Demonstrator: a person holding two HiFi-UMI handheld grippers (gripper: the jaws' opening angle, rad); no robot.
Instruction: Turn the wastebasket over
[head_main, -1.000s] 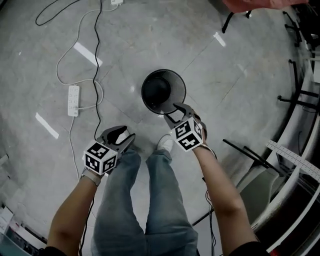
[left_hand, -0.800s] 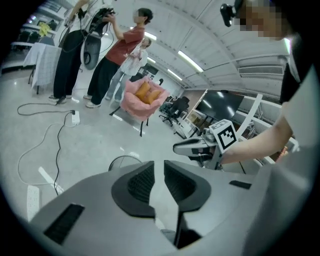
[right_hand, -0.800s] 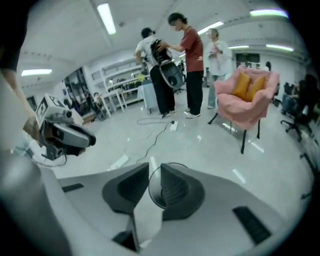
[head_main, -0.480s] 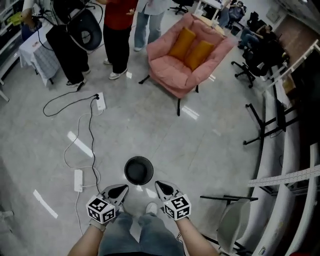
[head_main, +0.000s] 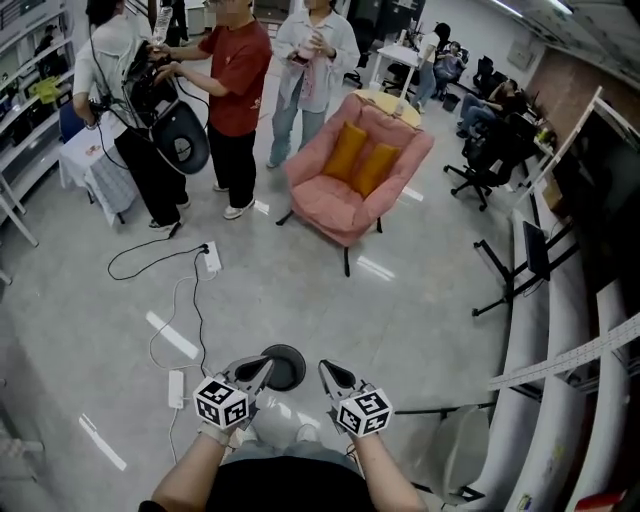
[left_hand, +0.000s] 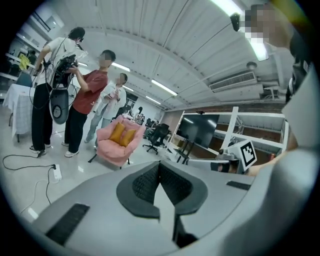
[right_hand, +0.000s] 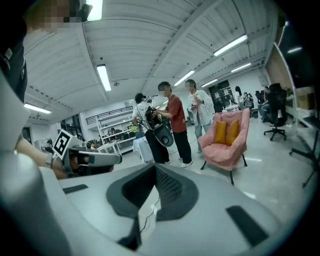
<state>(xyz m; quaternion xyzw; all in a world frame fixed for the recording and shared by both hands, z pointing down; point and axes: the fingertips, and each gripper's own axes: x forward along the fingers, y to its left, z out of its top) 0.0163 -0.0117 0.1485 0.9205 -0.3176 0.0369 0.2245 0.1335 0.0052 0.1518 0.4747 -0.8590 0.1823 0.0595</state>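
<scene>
One wastebasket upright, mouth upward

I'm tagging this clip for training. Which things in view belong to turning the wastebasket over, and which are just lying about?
Belongs to the job:
wastebasket, on the floor
left gripper, shut, empty
right gripper, shut, empty

Just lying about:
pink armchair
power strip with its cable
standing people
office chair
</scene>
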